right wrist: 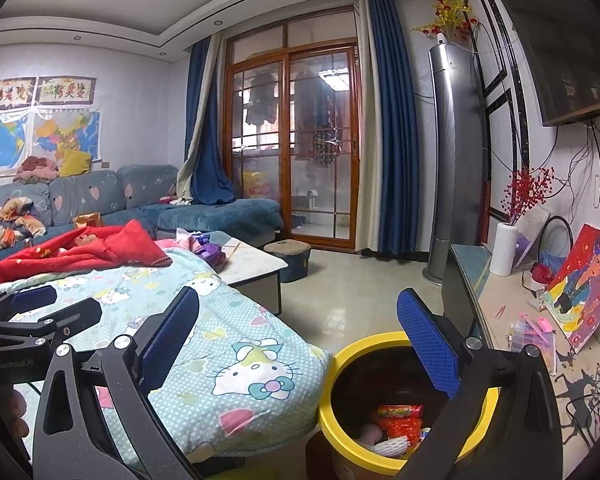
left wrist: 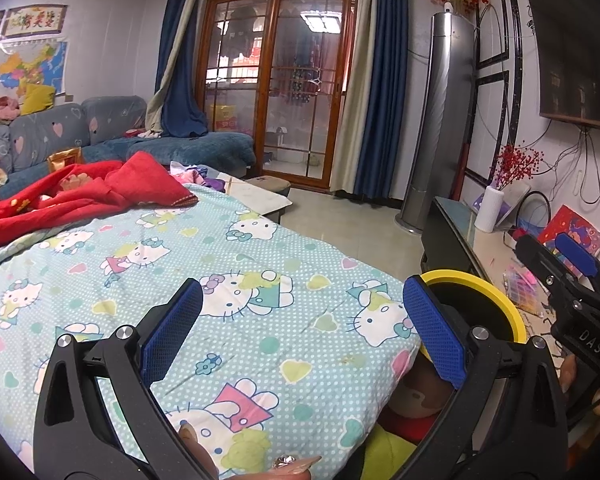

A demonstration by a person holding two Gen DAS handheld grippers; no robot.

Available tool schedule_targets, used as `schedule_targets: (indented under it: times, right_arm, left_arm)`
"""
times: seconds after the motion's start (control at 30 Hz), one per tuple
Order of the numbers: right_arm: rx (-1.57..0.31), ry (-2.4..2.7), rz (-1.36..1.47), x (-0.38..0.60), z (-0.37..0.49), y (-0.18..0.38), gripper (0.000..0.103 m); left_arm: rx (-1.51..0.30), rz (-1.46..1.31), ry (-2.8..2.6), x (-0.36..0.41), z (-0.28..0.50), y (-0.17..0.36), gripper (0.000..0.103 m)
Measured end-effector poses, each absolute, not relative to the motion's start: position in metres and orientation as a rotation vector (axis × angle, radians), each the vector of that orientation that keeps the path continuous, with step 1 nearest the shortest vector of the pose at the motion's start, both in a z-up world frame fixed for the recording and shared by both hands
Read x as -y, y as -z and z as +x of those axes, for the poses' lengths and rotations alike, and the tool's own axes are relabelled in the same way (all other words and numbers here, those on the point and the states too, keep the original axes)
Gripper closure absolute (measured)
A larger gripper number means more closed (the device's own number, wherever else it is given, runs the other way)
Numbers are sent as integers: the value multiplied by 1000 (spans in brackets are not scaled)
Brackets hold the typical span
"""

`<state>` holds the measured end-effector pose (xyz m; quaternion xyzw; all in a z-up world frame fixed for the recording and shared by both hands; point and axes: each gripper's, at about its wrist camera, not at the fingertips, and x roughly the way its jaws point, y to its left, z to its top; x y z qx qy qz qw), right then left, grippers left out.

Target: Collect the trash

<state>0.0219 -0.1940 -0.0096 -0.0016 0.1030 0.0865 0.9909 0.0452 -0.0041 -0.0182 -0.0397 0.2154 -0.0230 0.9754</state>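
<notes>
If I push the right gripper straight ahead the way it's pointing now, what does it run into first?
Probably nothing close. The right gripper is open and empty, aimed over the quilt's corner and the bin's rim toward bare floor tiles. Depth is unclear, but the floor looks like the first contact.

A: Which surface fills the foreground?
B: A bed (left wrist: 228,288), covered by a pale blue cartoon-cat quilt (right wrist: 236,364). A crumpled red blanket (left wrist: 80,196) lies on its far end.

A: What stands on the floor (right wrist: 340,296)?
B: A yellow-rimmed bin (right wrist: 340,364) stands just beside the bed's corner, with red wrappers (right wrist: 400,420) and white foam netting (right wrist: 388,446) inside. Farther off stand a low counter (right wrist: 256,264), a round stool (right wrist: 288,256) and a tall grey air conditioner (right wrist: 454,160).

A: And along the right wall?
B: A long counter (right wrist: 500,320) carries a white vase (right wrist: 504,248), a propped painting (right wrist: 584,288) and small pink items (right wrist: 534,328).
</notes>
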Motion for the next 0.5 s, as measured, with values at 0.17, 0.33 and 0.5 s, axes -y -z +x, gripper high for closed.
schedule_targets:
  times: [0.17,0.33,0.5]
  right_arm:
    - [-218,-187,0,189,26,7,6]
    - [-335,-385,23,130,45,-2,6]
    - [-551,-713,-49,-6,58,0,6]
  left_arm:
    - [-460,-104,8,-6,45,17,11]
    - [-503,-183,-63,-65,31,13,11]
    - [-574,-268,-390,-193,-11,19,11]
